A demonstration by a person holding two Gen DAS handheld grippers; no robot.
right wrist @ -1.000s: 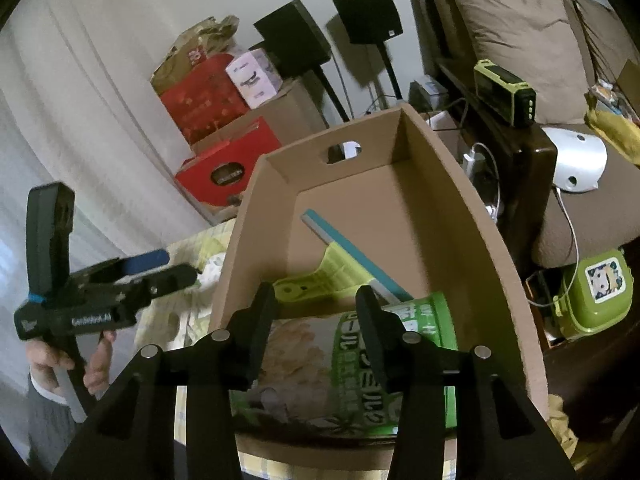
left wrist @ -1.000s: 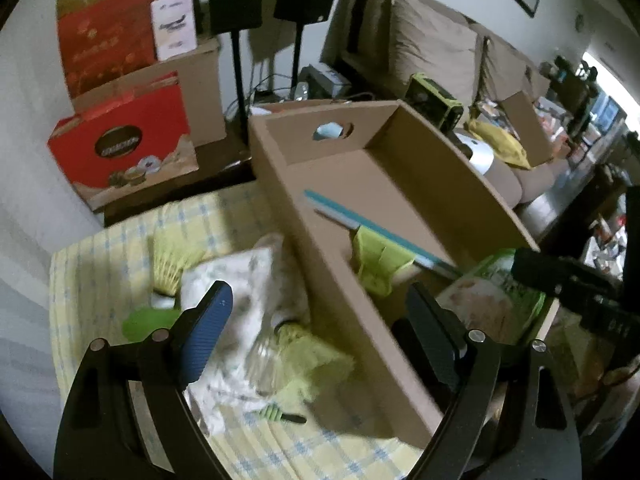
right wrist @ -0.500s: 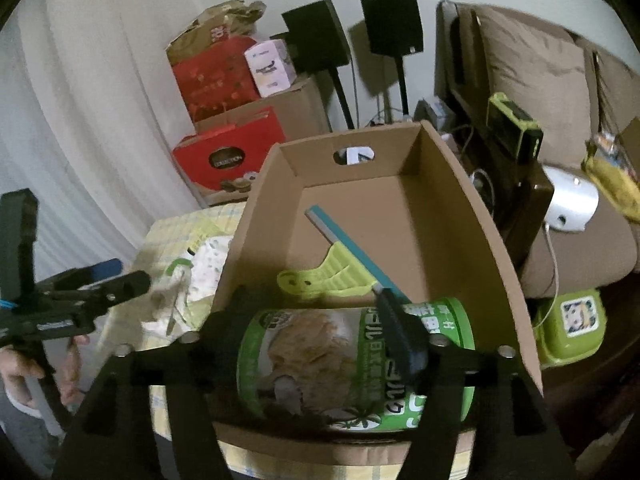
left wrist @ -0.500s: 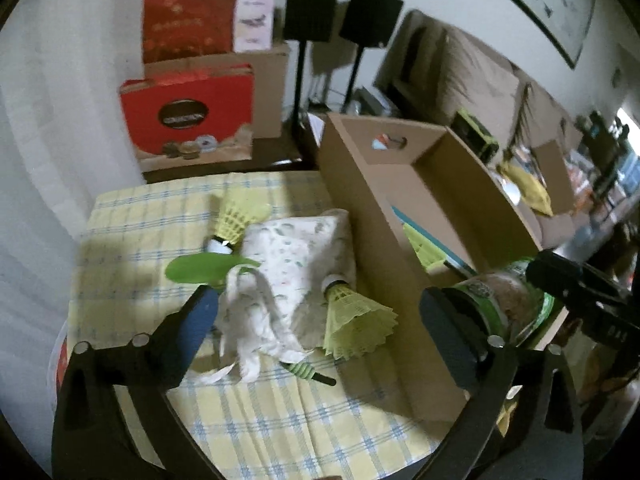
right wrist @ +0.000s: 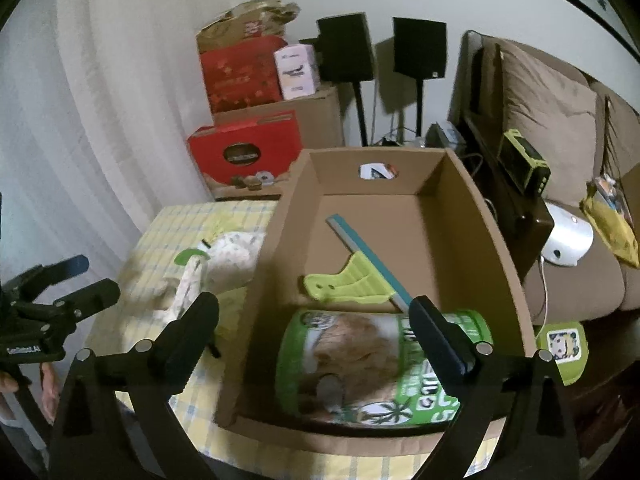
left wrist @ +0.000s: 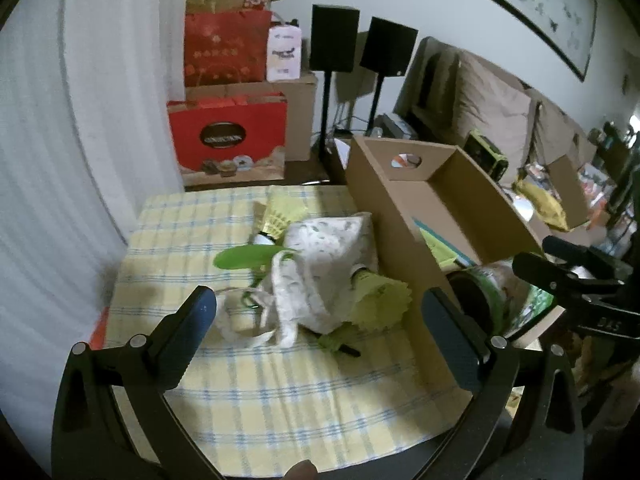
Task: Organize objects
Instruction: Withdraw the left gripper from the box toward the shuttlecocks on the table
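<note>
A cardboard box (right wrist: 500, 240) (left wrist: 384, 216) stands on a yellow checked cloth (left wrist: 280, 392). Inside it lie a green can (right wrist: 372, 364) on its side and a green-handled squeegee (right wrist: 352, 276). My right gripper (right wrist: 316, 336) hovers above the can, its jaws still opening, nothing pressed between them. Left of the box a white patterned cloth bag (left wrist: 320, 264) lies among yellow shuttlecocks (left wrist: 380, 300) (left wrist: 280, 212) and a green flat piece (left wrist: 248, 256). My left gripper (left wrist: 320, 332) stands wide open above the bag, holding nothing.
Red gift boxes (left wrist: 228, 136) and cardboard cartons are stacked behind the table. Two black speakers (left wrist: 360, 44) stand on poles. A brown sofa (right wrist: 560, 140) with clutter is to the right. A white curtain (left wrist: 60, 160) hangs on the left.
My right gripper has opened off the can, which now lies in the box. My left gripper has opened wider and swung left from the box wall over the bag.
</note>
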